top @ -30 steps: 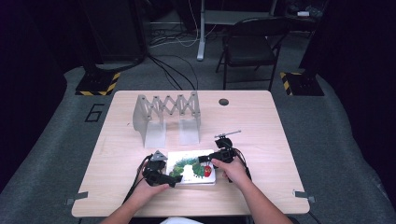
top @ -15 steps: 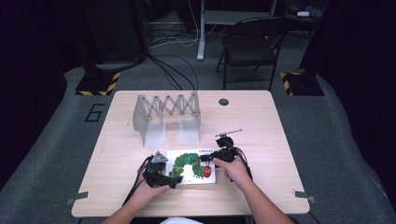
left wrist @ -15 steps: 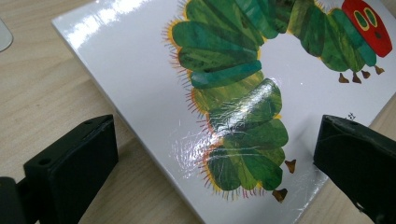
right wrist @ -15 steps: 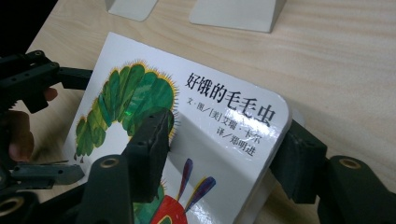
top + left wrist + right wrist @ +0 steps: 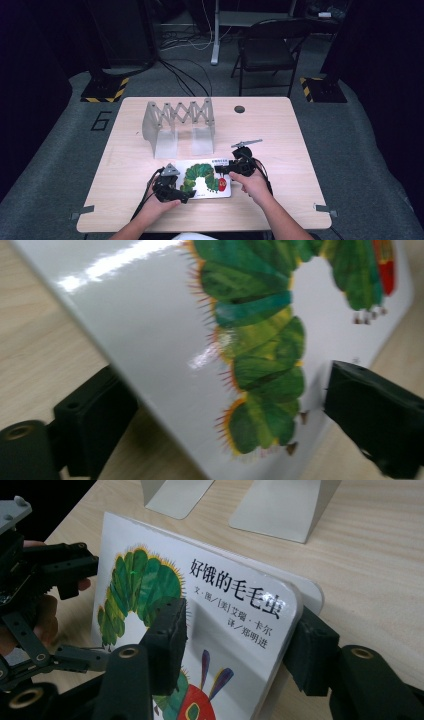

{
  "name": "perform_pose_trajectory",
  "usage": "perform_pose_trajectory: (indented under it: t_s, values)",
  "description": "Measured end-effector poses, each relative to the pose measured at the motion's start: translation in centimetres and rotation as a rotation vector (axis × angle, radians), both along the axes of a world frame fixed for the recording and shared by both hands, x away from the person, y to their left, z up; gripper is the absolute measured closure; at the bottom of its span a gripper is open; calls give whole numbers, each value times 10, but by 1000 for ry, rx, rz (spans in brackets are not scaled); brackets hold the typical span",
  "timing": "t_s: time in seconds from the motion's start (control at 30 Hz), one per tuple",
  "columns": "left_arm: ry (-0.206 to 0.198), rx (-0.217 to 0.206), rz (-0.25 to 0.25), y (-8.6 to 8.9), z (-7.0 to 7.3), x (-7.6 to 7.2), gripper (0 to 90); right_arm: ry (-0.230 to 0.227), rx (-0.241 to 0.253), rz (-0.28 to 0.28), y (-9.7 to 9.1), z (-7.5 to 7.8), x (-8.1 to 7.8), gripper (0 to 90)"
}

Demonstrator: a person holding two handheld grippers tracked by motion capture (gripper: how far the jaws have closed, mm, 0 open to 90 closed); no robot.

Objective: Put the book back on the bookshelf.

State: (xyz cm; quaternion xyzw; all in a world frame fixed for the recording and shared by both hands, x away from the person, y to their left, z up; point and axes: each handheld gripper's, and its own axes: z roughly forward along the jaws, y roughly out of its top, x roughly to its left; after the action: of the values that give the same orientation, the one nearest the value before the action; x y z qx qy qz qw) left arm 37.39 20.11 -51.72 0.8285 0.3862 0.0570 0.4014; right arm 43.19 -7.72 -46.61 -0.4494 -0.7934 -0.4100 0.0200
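Note:
A white picture book with a green caterpillar on its cover lies near the table's front edge. My right gripper is at its right end. In the right gripper view its jaws have just been closing and now pinch the book, one on the cover and one under the edge, so the right gripper is shut on it. My left gripper is at the book's front left. Its jaws have just been closing a little. They still stand wide on either side of the tilted book, so the left gripper is open.
A grey folding accordion rack stands on the table behind the book, its feet close beyond the book's far edge. A small dark round spot marks the tabletop farther back. A folding chair stands past the table.
My right gripper's jaws have come together on the book's right edge and the hand has risen slightly with it. The left hand has stayed where it was.

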Motion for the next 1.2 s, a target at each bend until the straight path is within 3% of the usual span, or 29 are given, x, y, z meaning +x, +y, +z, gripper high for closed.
perform_pose_trajectory:
  t_s: [0.03, 0.1, 0.23, 0.4, 0.57, 0.77, 0.87, 0.9, 0.93, 1.0, 1.07, 1.17, 1.2]
  values:
    - [-15, 16, -9, 0, 1, 0, 121, -11, -9, -2, 0, 2, -2, 502]
    - [-3, 18, -9, 0, 2, 0, 125, -12, -9, -2, 0, 3, -3, 503]
    - [7, 2, 3, 3, 5, 0, 180, -15, -6, -6, 0, 5, -4, 518]
    - [-26, -35, 50, 11, 15, 0, 304, -35, 15, -7, 1, 12, -7, 531]
    - [-36, -36, 67, 14, 18, 0, 355, -44, 28, -1, 1, 16, -7, 539]
    - [-80, -25, 79, 18, 26, -1, 425, -83, 36, 24, 4, 25, -12, 496]
    - [-130, -4, 95, 21, 31, -2, 445, -89, 39, 38, 7, 28, -15, 468]
    - [-130, -4, 95, 21, 31, -2, 446, -89, 39, 38, 7, 28, -15, 468]
    - [-158, -2, 101, 22, 34, -3, 448, -98, 37, 42, 9, 30, -16, 454]
    - [-170, -3, 103, 22, 35, -4, 453, -103, 33, 40, 10, 30, -16, 443]
    - [-202, 25, 81, 21, 35, -4, 472, -119, 19, 35, 10, 30, -16, 406]
    - [-193, 44, 73, 20, 32, -3, 486, -117, 15, 35, 10, 29, -15, 387]
    - [-203, 75, 68, 18, 29, -3, 490, -104, 9, 41, 11, 28, -15, 366]
